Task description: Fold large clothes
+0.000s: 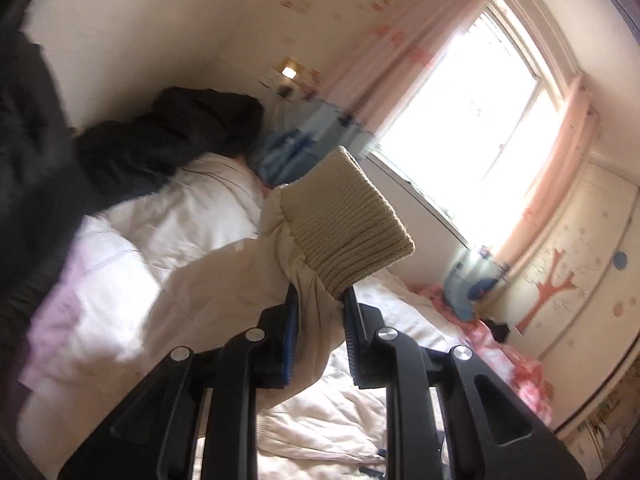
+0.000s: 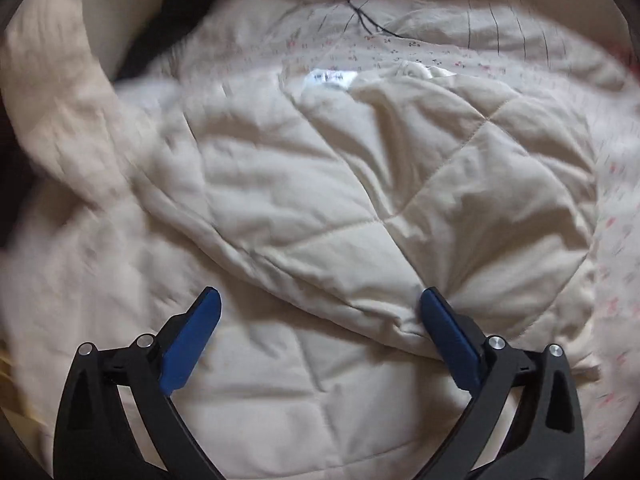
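Observation:
A cream quilted jacket (image 2: 360, 200) lies spread on the bed, lining up, with a white label (image 2: 332, 77) near its collar. My left gripper (image 1: 318, 300) is shut on the jacket's sleeve (image 1: 304, 280), just below its ribbed knit cuff (image 1: 352, 220), and holds it lifted above the bed. My right gripper (image 2: 320, 300) is open and empty, low over the jacket's body; its right finger (image 2: 448, 332) is at a folded edge of the fabric. The lifted sleeve (image 2: 56, 120) shows blurred at the left of the right wrist view.
A dark garment (image 1: 168, 136) lies heaped at the head of the bed on white bedding (image 1: 192, 208). A floral sheet (image 2: 400, 48) lies under the jacket. A bright window (image 1: 468, 136) with pink curtains and a wardrobe (image 1: 580, 264) stand beyond the bed. Blue and pink items (image 1: 468, 288) lie by the window.

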Available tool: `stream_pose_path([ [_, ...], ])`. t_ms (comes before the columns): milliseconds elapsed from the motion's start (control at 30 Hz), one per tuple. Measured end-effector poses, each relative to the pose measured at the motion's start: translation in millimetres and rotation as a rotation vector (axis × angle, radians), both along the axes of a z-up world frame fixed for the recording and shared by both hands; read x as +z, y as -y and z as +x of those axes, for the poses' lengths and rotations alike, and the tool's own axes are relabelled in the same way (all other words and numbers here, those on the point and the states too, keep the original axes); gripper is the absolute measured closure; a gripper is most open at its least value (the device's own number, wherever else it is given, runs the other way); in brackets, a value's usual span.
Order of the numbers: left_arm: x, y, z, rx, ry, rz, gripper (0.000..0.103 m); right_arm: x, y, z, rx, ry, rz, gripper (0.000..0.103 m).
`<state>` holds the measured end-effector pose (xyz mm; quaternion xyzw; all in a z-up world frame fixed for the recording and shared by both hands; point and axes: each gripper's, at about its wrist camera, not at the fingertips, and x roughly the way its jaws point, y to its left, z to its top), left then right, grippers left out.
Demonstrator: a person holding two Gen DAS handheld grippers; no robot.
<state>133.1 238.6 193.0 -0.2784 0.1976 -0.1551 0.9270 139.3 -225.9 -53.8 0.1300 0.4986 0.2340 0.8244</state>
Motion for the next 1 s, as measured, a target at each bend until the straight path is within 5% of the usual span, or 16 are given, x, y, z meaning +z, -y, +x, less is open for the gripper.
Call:
stream_pose_path([
  [100, 0.7, 44.7, 7.5, -0.101, 0.016, 0.018, 0.082, 16.9, 36.6, 4.3, -0.048, -0.006, 0.328, 0.007],
  [167, -1.6, 74.0, 9.7, -0.169, 0.028, 0.023, 0.082, 23.1, 54.4, 6.3, -0.072, -0.002, 0.459, 0.007],
  [367, -35.4, 158.6, 31.4, -0.331, -0.007, 0.016, 0.082, 24.4, 87.0, 10.9, -0.124, -0.010, 0.605, 0.007],
  [567, -110.4, 249.0, 52.7, -0.467, -0.125, 0.076, 0.082, 11.5, 121.1, 10.9, -0.173, -0.030, 0.843, 0.007],
  [767, -189.0, 323.3, 55.2, -0.542, -0.283, 0.332, 0.079, -7.0, 132.2, 17.0, -0.203, -0.073, 0.863, 0.007],
  [1000, -211.7, 343.6, 24.3, -0.577, -0.295, 0.494, 0.059, -14.4, 128.3, 21.9, -0.208, -0.085, 0.841, 0.007],
])
